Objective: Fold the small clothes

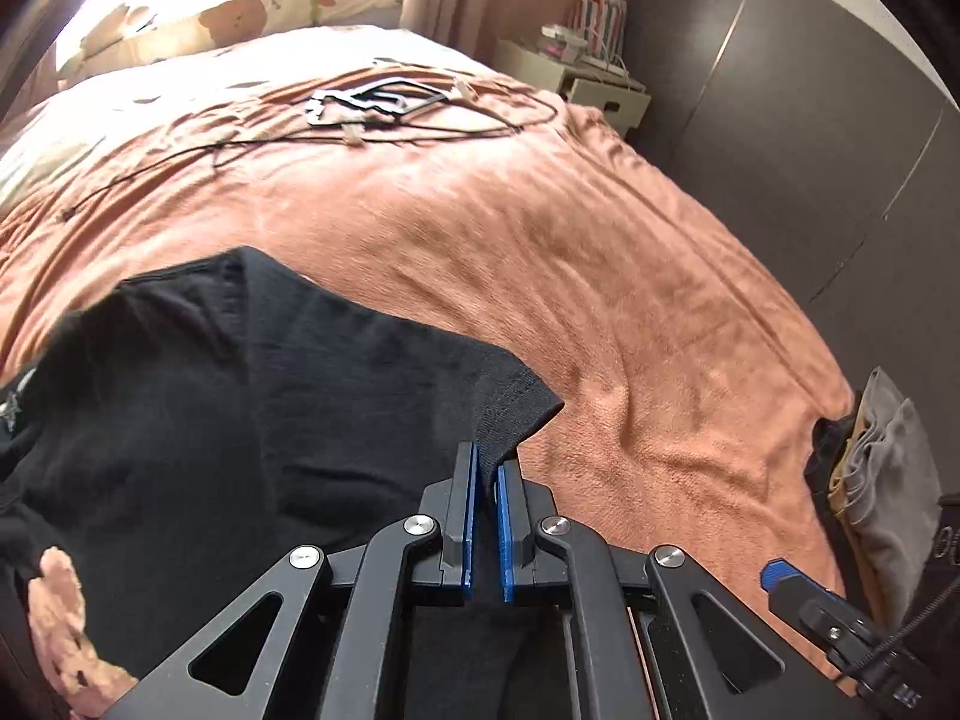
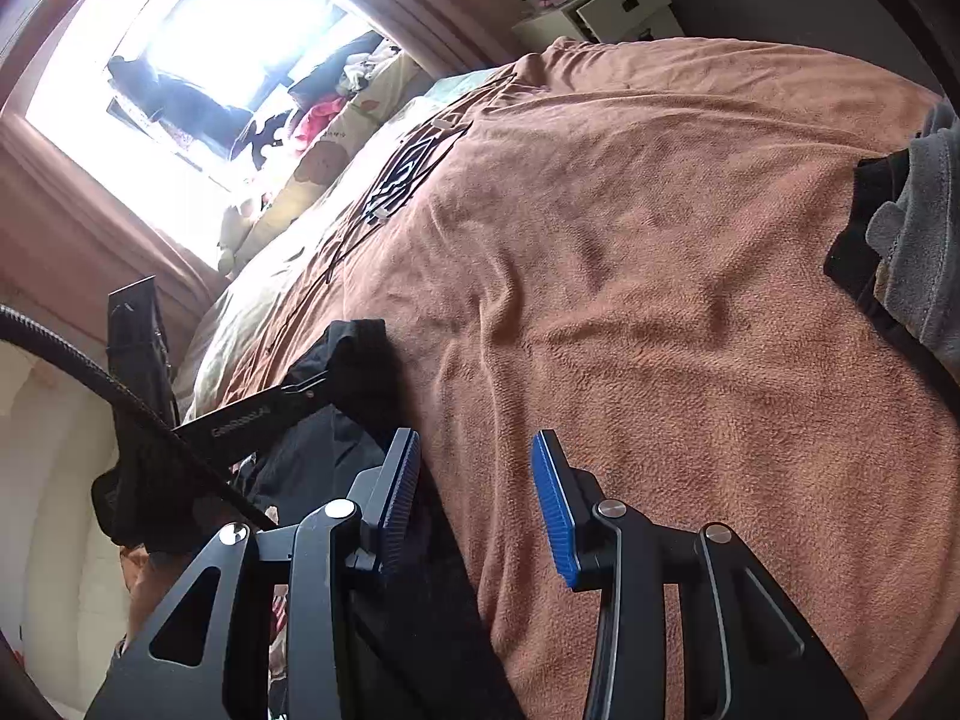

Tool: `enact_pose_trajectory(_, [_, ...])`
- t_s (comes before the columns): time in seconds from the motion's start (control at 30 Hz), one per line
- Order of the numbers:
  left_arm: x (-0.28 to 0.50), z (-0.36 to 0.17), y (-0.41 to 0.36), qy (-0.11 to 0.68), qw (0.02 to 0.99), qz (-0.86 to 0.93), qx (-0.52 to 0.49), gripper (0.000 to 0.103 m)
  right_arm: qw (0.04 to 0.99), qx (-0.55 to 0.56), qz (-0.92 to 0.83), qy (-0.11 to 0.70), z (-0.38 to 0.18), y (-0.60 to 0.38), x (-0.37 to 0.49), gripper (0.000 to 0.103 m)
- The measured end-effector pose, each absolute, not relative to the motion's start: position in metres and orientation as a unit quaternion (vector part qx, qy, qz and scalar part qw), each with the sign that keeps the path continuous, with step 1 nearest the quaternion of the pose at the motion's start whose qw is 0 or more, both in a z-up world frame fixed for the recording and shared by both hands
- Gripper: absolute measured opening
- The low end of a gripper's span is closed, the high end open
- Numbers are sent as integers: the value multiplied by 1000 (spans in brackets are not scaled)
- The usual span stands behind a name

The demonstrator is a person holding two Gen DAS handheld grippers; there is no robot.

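A black garment (image 1: 240, 396) lies on the orange blanket (image 1: 600, 276) at the bed's near left. My left gripper (image 1: 485, 468) is shut on the hemmed corner of the black garment, which is lifted between the blue pads. In the right wrist view the same black garment (image 2: 354, 372) lies at the left, and the left gripper's body (image 2: 252, 420) reaches across it. My right gripper (image 2: 474, 450) is open and empty, just above the blanket (image 2: 660, 300) at the garment's right edge. Its tip also shows at the lower right of the left wrist view (image 1: 780, 576).
A pile of grey, black and tan clothes (image 1: 882, 468) sits at the bed's right edge, also in the right wrist view (image 2: 906, 240). Black hangers and a cable (image 1: 372, 102) lie at the far end of the bed. A white bedside cabinet (image 1: 600, 90) stands beyond. A window (image 2: 210, 42) is at the far left.
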State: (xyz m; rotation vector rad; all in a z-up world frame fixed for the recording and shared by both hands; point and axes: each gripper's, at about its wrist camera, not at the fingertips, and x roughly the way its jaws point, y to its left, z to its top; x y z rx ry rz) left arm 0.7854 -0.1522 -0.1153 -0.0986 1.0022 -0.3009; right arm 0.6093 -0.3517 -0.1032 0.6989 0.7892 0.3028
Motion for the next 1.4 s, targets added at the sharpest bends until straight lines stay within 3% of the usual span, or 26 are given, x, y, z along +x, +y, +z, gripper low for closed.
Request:
enact_pose_trajectory(0.47, [758, -74, -61, 454, 882, -90, -86, 6, 846, 325, 176, 384, -109, -325, 620, 37])
enact_pose_trajectory(0.63, [752, -73, -28, 450, 885, -63, -97, 6, 846, 322, 178, 386, -109, -319, 625, 62])
enact_pose_trajectory(1.1, [755, -127, 39, 481, 867, 31, -124, 7, 848, 310, 180, 389, -111, -306, 626, 62])
enact_pose_trajectory(1.2, [753, -140, 46, 494, 861, 37, -119, 12, 850, 307, 179, 389, -111, -305, 625, 62])
enact_pose_trajectory(1.33, [745, -145, 60, 498, 857, 52, -125, 36, 850, 304, 180, 391, -111, -303, 625, 62])
enact_pose_trajectory(1.4, [740, -141, 67, 492, 859, 56, -131, 39, 850, 303, 183, 391, -109, -302, 624, 62])
